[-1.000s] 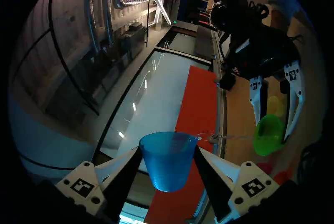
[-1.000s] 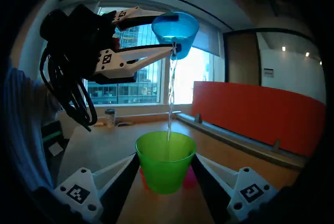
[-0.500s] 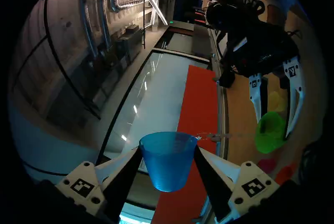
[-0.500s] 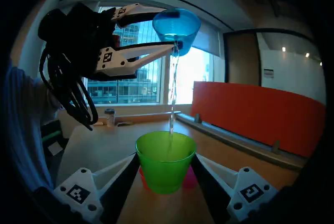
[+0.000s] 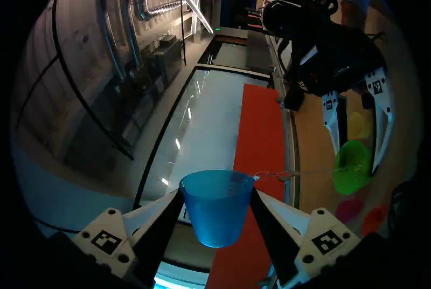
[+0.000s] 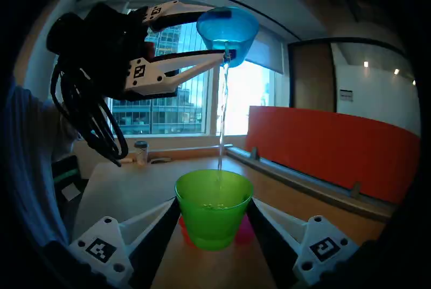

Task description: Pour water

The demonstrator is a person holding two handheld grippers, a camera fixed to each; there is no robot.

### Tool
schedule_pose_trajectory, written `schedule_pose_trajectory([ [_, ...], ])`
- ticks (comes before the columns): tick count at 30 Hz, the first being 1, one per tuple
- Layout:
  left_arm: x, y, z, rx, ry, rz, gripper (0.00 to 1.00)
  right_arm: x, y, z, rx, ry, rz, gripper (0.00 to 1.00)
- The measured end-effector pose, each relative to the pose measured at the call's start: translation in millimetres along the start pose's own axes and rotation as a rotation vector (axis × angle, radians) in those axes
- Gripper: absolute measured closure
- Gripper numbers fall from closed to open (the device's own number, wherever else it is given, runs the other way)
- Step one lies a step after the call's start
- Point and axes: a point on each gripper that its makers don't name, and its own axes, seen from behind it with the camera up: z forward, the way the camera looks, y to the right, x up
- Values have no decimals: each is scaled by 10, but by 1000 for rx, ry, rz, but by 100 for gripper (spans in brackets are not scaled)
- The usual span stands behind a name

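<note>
My left gripper (image 5: 216, 216) is shut on a blue cup (image 5: 217, 212), tipped on its side. In the right gripper view that blue cup (image 6: 227, 32) hangs high with the left gripper (image 6: 215, 37) around it. A thin stream of water (image 6: 222, 122) falls from its rim into the green cup (image 6: 214, 214). My right gripper (image 6: 214, 219) is shut on the green cup, held upright below, water showing inside. In the left gripper view the green cup (image 5: 351, 166) sits between the right gripper's white fingers (image 5: 331, 122), and the stream of water (image 5: 301, 171) runs across to it.
A wooden table (image 6: 129, 192) lies under the cups, with an orange partition (image 6: 334, 149) along its right and a window (image 6: 161, 100) behind. A small jar (image 6: 141, 151) stands by the window. Yellow (image 5: 356, 125), pink (image 5: 349, 210) and orange (image 5: 373, 220) cups rest on the table. A sleeve (image 6: 29, 170) is at left.
The pour goes on. The blue cup has risen a little and tipped slightly further, and water now shows higher in the green cup.
</note>
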Motion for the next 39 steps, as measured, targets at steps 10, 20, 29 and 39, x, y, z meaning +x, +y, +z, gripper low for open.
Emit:
schedule_pose_trajectory([
  [10, 17, -32, 15, 11, 0, 40, 14, 5, 2, -19, 0, 3, 3, 12],
  [20, 43, -57, 39, 23, 9, 67, 14, 25, -5, -35, -1, 5, 4, 12],
  [29, 68, -70, 47, 30, 20, 107, 14, 33, -2, -40, -2, 8, 4, 13],
  [39, 108, -104, 32, 37, 31, 180, 14, 55, 15, -28, -6, 12, 7, 13],
])
